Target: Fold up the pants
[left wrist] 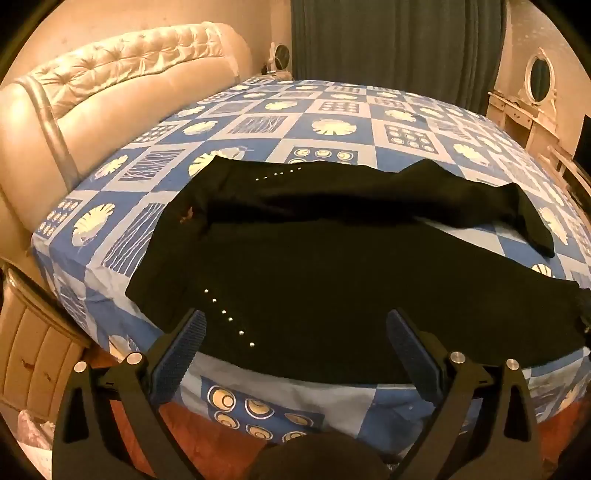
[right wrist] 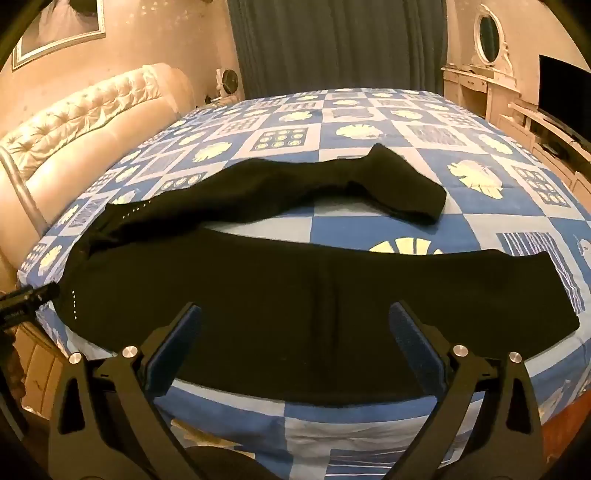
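Observation:
Black pants [left wrist: 332, 280] lie spread on the bed, waistband to the left, legs running to the right. The near leg [right wrist: 332, 295] lies flat along the front edge. The far leg [right wrist: 332, 184] is bent, its cuff [right wrist: 421, 206] folded back. Small silver studs [left wrist: 229, 317] mark the hip. My left gripper [left wrist: 295, 332] is open and empty, just over the near edge by the hip. My right gripper [right wrist: 295, 325] is open and empty over the middle of the near leg. The left gripper's tip [right wrist: 29, 295] shows at the left of the right wrist view.
The bed has a blue and white checked sheet [left wrist: 332, 122]. A cream tufted headboard [left wrist: 110, 74] stands at the left. A dark curtain [right wrist: 332, 44] hangs behind. A white dresser with an oval mirror [right wrist: 487, 33] and a TV [right wrist: 561, 92] stand at the right.

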A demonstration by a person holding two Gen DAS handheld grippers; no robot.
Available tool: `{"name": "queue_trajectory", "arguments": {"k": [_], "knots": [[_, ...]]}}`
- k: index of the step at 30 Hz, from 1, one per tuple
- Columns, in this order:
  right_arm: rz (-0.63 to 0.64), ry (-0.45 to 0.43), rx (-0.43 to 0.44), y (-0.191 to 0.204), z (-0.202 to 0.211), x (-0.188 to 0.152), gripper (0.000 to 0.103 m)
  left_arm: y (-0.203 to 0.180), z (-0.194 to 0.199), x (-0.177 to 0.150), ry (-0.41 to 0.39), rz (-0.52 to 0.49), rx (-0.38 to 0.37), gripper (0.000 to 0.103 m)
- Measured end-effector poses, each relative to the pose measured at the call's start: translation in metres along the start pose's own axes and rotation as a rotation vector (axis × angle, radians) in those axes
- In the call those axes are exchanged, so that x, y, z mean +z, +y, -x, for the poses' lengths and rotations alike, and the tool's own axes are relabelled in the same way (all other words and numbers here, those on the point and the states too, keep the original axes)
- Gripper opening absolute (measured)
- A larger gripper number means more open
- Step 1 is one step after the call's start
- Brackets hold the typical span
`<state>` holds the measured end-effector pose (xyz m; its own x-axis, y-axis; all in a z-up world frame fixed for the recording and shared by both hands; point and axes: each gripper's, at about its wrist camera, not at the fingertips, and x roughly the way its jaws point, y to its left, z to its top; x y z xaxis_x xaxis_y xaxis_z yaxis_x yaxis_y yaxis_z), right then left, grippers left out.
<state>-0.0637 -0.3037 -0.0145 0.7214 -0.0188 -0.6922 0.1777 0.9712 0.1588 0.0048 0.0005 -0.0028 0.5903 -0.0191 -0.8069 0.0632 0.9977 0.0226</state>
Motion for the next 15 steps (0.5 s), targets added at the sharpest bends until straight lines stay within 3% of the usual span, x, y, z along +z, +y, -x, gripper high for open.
{"name": "queue_trajectory", "arguments": {"k": [4, 10, 15], "knots": [[0.014, 0.033, -0.017, 0.003, -0.003, 0.004, 0.101, 0.014, -0.013, 0.019, 0.065, 0.038, -0.070, 0.097], [0.040, 0.010, -0.014, 0.011, -0.004, -0.011, 0.101, -0.003, 0.007, -0.001, -0.052, -0.014, -0.021, 0.097], [0.043, 0.012, -0.016, 0.011, -0.005, -0.012, 0.101, -0.001, 0.005, 0.000, -0.041, -0.005, -0.031, 0.097]]}}
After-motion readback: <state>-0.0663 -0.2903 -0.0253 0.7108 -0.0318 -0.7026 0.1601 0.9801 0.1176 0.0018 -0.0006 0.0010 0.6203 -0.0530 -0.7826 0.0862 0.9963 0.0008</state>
